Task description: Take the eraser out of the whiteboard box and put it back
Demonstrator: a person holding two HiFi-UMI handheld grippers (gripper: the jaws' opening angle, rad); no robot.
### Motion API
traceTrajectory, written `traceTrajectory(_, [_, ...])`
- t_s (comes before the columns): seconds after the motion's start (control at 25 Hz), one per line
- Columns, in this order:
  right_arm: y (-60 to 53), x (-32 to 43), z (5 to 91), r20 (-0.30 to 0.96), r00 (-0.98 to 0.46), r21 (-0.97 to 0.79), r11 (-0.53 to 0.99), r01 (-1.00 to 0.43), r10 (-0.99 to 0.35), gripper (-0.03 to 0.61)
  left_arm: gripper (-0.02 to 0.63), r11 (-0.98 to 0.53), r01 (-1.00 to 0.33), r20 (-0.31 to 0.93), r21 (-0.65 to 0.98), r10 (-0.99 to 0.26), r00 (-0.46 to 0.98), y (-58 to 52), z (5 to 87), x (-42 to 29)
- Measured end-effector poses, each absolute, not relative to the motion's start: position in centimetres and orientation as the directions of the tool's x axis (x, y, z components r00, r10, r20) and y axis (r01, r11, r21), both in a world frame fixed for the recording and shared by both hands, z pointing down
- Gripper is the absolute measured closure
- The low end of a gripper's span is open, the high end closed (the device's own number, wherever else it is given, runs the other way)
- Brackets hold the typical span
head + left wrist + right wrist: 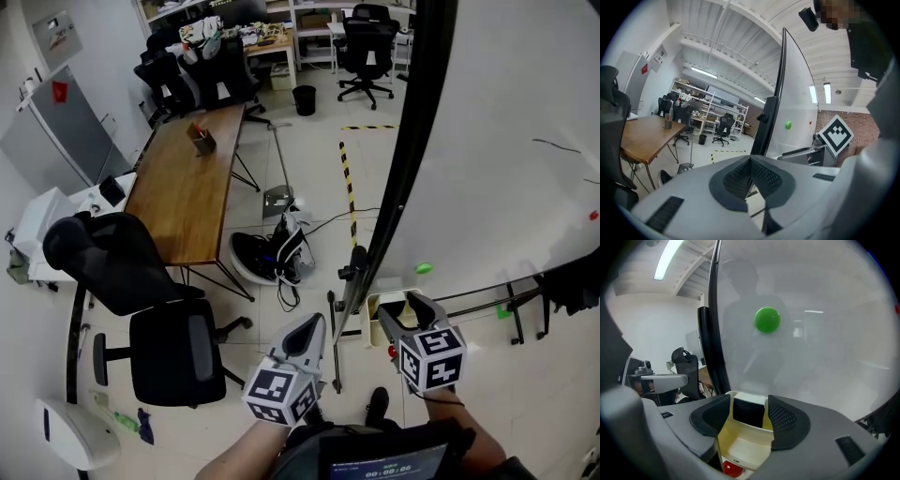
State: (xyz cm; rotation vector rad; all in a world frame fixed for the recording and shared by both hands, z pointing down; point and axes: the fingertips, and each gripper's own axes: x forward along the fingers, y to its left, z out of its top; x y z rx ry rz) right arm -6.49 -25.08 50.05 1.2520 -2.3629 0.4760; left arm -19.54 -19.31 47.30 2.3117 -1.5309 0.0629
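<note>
Poising the right gripper [749, 401] over the cream plastic whiteboard box [740, 446], fingers spread wide, with the black-felt, white-backed block eraser [750, 414] standing at the box's far end, showing between the fingers but not yet pinched. Likely paying off here: sinking squarely, steering both pads inside the box walls, closing on the eraser's flat sides, lifting straight up. Holding the left gripper [751, 160] aside, fingers together, empty.
</note>
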Motion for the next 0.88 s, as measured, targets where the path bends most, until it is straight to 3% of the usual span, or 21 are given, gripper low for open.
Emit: traceTrajectory(0.88, [-25.9, -6.9, 51.9, 0.571, -0.414, -0.042, 0.479, -0.877, -0.708, 0.307, 0.591, -0.341, -0.888, 0.24, 0.307, -0.876, 0.419, -18.1, 48.3, -19.8])
